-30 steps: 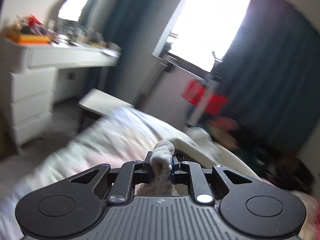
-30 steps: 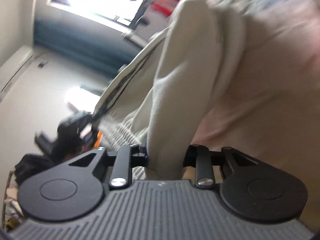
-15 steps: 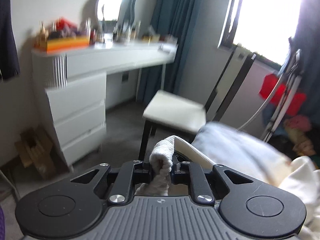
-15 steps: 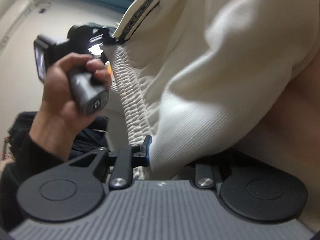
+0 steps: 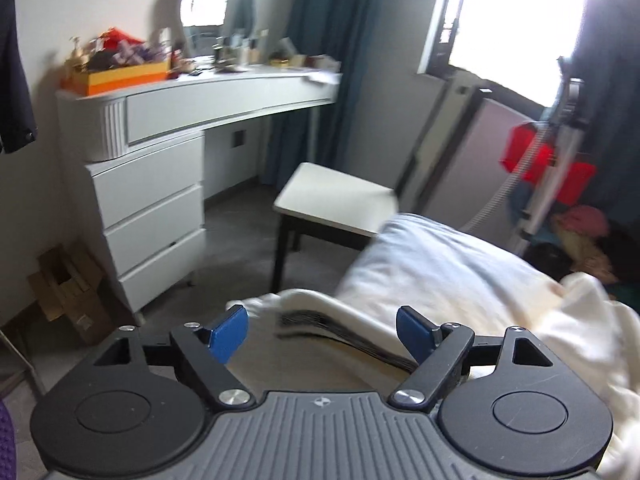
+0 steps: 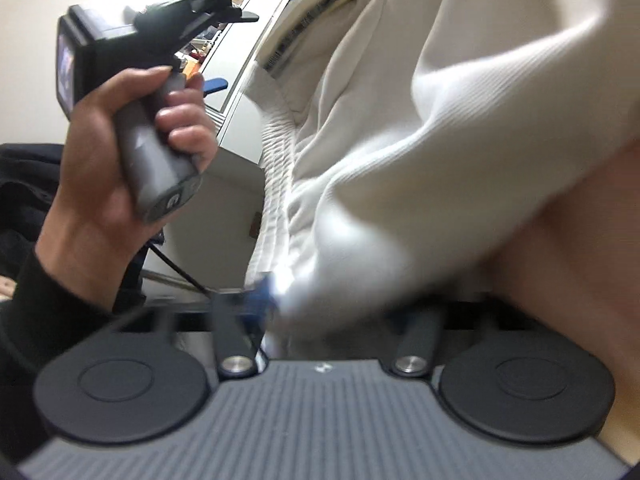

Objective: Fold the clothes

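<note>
My left gripper (image 5: 322,334) had released, jaws wide; cream ribbed-knit garment (image 5: 472,300) at 12 o'clock; right gripper (image 6: 324,316) clamped its hem; fold laid.

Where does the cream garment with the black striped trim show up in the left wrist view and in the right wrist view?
Left wrist: the cream garment lies low centre to right, below the open left gripper.
Right wrist: it fills the centre and right, running into the right gripper.
Shared landmark: its black striped trim.
</note>
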